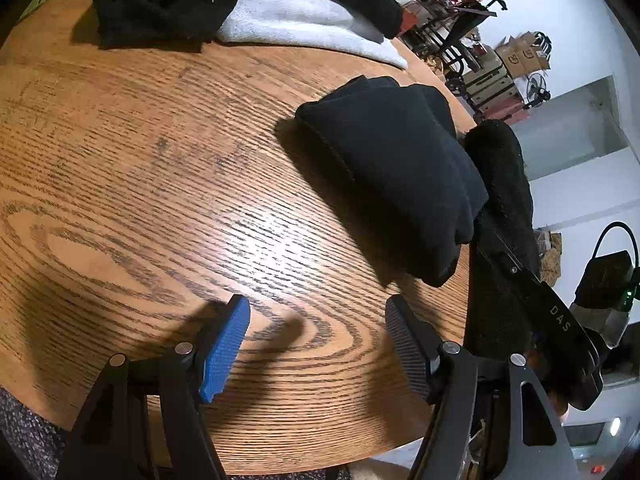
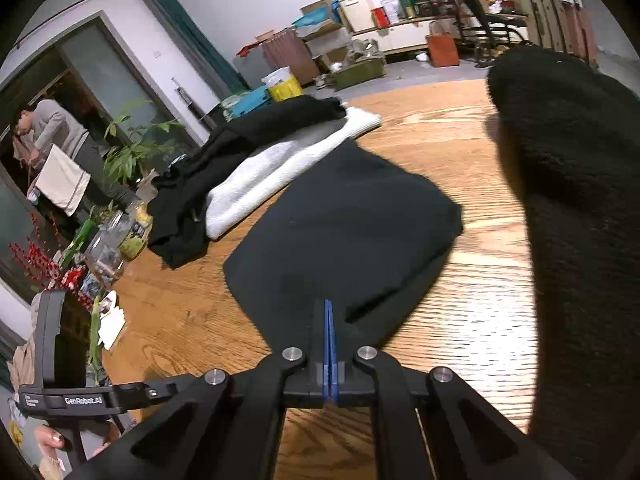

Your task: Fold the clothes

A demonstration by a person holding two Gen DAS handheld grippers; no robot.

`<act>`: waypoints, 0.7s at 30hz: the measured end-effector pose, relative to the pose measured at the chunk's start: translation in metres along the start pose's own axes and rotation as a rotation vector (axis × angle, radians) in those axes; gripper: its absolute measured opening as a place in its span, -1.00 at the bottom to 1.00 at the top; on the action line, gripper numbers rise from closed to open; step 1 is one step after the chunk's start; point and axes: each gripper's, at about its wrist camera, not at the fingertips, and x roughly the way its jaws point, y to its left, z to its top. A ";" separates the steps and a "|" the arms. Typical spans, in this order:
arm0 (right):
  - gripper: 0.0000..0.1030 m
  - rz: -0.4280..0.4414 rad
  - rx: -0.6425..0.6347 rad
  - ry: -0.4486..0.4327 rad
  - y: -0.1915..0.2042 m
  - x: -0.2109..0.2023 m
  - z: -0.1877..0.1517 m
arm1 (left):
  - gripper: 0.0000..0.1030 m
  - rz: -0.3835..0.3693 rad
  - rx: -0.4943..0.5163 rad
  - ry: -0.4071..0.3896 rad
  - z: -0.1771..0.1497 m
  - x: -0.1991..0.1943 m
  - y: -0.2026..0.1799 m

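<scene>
A folded black garment (image 1: 396, 168) lies on the round wooden table (image 1: 160, 160). My left gripper (image 1: 318, 340) hovers over bare wood just short of it, open, with nothing between its blue pad (image 1: 228, 344) and its dark pad (image 1: 408, 344). In the right wrist view the same garment (image 2: 344, 232) lies flat. My right gripper (image 2: 328, 308) is shut at its near edge, the blue pads pressed together, and no cloth shows between them. A black fuzzy fabric mass (image 2: 580, 240) fills the right side of that view.
A heap of black clothes (image 2: 224, 160) and a white towel (image 2: 280, 168) lie at the far side of the table. Jars and plants (image 2: 116, 240) crowd the left rim. A person (image 2: 52, 132) stands in the background. Boxes and shelves (image 2: 360, 20) line the wall.
</scene>
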 end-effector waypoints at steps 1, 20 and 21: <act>-0.97 -0.002 -0.003 -0.002 0.000 -0.002 0.000 | 0.38 0.000 0.001 -0.001 0.000 -0.001 0.000; 0.60 -0.831 0.506 -0.281 -0.156 -0.287 -0.081 | 0.38 0.069 0.274 -0.104 0.044 0.003 -0.091; 0.68 -0.876 0.581 -0.257 -0.168 -0.303 -0.098 | 0.38 0.088 0.248 -0.093 0.051 0.009 -0.094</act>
